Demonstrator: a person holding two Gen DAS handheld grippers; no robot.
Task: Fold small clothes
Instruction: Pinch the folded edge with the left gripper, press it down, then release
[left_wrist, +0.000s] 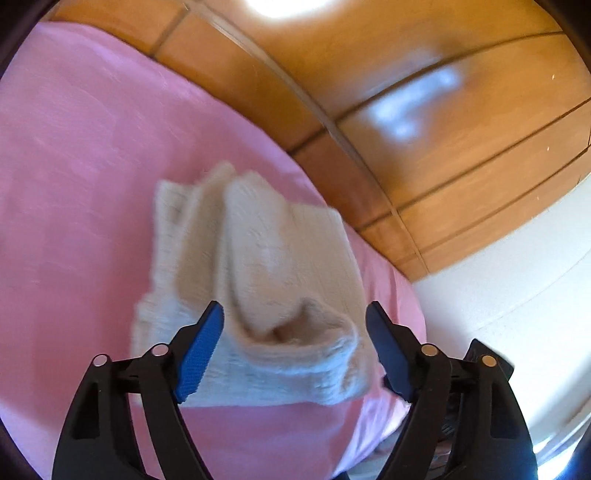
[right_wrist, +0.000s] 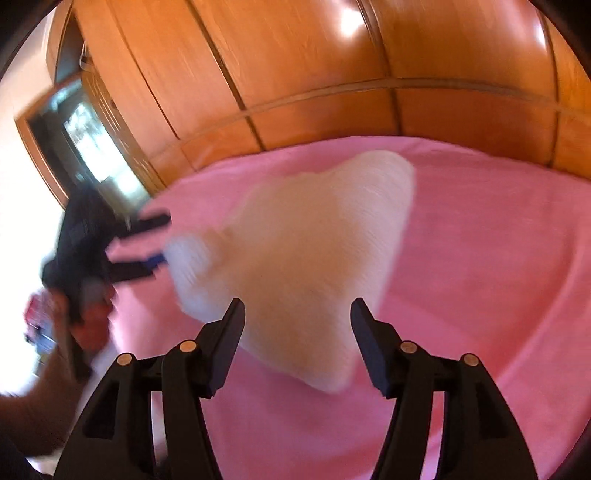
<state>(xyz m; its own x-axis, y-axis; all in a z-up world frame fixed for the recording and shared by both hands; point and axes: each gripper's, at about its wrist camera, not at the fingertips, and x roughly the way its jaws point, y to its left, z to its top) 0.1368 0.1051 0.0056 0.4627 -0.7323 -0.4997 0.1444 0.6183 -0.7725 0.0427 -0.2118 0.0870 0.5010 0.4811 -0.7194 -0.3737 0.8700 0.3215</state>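
Observation:
A cream knitted garment (left_wrist: 258, 266) lies bunched and partly folded on a pink bedspread (left_wrist: 74, 184). My left gripper (left_wrist: 295, 314) is open, its jaws wide apart on either side of the garment's near rolled edge. In the right wrist view the same garment (right_wrist: 306, 251) lies on the pink bedspread (right_wrist: 480, 258), blurred. My right gripper (right_wrist: 297, 310) is open and empty just in front of the garment's near corner. The left gripper (right_wrist: 147, 243) shows there at the garment's left edge, open.
A wooden wardrobe (left_wrist: 424, 110) runs along the far side of the bed and also fills the back of the right wrist view (right_wrist: 314, 74). A white wall (left_wrist: 517, 258) is at the right. A doorway (right_wrist: 88, 147) and the person's hand (right_wrist: 88, 325) are at the left.

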